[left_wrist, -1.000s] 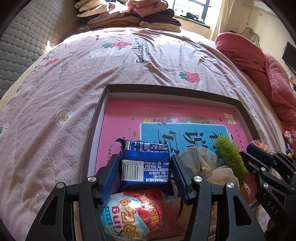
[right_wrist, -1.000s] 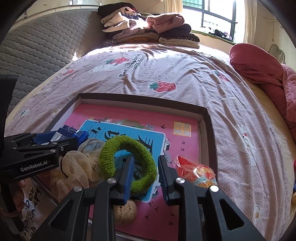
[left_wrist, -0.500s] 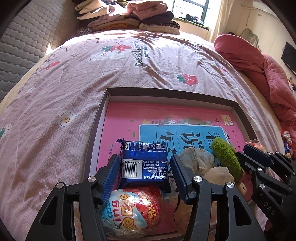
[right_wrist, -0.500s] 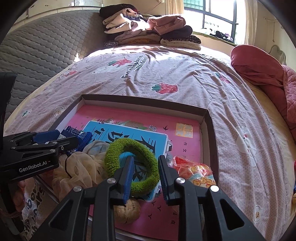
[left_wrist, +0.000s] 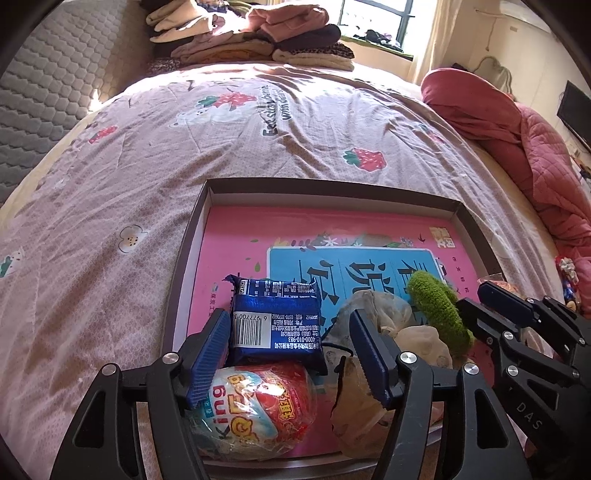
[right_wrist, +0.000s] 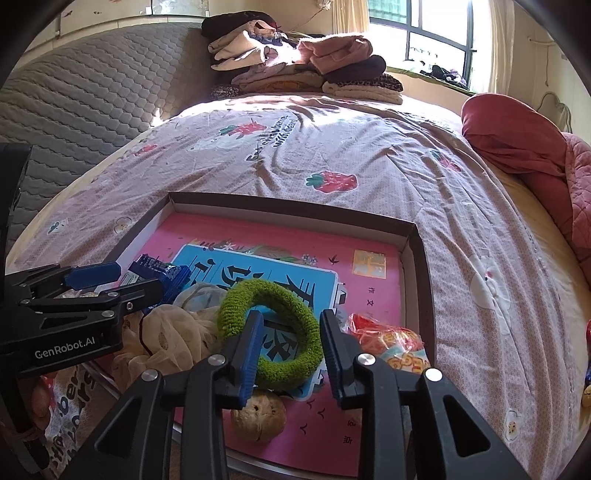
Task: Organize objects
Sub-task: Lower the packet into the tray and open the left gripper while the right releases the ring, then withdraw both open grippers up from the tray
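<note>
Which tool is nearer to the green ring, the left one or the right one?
Right. The right tool has its fingers on either side of the green ring. The left tool is farther left, around the blue packet.

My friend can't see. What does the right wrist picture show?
The right hand-held gripper is open around a fuzzy green ring in a shallow box on a strawberry-print bedspread. A walnut and red snack bag lie close by; the left hand-held gripper reaches in from the left.

folded clothes (right_wrist: 303, 70) stacked by the window (right_wrist: 436, 33); red quilt (left_wrist: 524, 140) alongside.
</note>
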A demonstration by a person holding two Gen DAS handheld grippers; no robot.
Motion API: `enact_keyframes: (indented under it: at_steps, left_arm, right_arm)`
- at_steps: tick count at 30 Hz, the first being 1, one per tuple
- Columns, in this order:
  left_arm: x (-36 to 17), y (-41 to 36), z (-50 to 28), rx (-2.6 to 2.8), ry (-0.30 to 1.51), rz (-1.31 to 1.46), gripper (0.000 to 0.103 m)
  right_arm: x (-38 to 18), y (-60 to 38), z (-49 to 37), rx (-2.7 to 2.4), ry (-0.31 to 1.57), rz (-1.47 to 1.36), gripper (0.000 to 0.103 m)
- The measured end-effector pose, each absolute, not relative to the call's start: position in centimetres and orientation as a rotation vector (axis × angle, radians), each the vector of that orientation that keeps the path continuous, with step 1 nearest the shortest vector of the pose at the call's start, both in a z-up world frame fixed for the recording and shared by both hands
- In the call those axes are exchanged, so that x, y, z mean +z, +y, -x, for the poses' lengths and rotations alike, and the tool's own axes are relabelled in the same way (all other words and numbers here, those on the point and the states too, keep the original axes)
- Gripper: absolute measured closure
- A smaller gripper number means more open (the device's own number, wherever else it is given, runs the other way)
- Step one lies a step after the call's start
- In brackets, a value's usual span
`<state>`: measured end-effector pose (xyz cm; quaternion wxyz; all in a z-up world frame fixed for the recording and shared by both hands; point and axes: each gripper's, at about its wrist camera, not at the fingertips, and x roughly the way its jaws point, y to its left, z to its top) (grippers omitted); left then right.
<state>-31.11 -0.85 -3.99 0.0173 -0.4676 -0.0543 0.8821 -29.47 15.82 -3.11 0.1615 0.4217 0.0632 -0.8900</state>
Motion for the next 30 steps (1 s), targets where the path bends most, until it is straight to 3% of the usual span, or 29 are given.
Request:
enact_keyframes:
  at_steps: [11, 16, 30]
  left_arm:
    - [-3.3, -0.5, 30.5, 2.756, -0.146, 1.439, 0.028]
    - [-2.7, -0.4, 29.8, 2.767, -0.145, 1.42, 0.026]
    - [0.0, -0.4, 28.2, 2.806, -0.152, 1.35, 0.025]
  right_arm:
    - [-2.8, 15.7, 29.3, -2.542, 0.179, -1.196, 0.071]
    - [-2.2, 15.8, 28.8, -2.55, 0.179, -1.168, 0.058]
    - [-0.6, 15.9, 27.6, -2.569, 0.174, -1.116, 0.056]
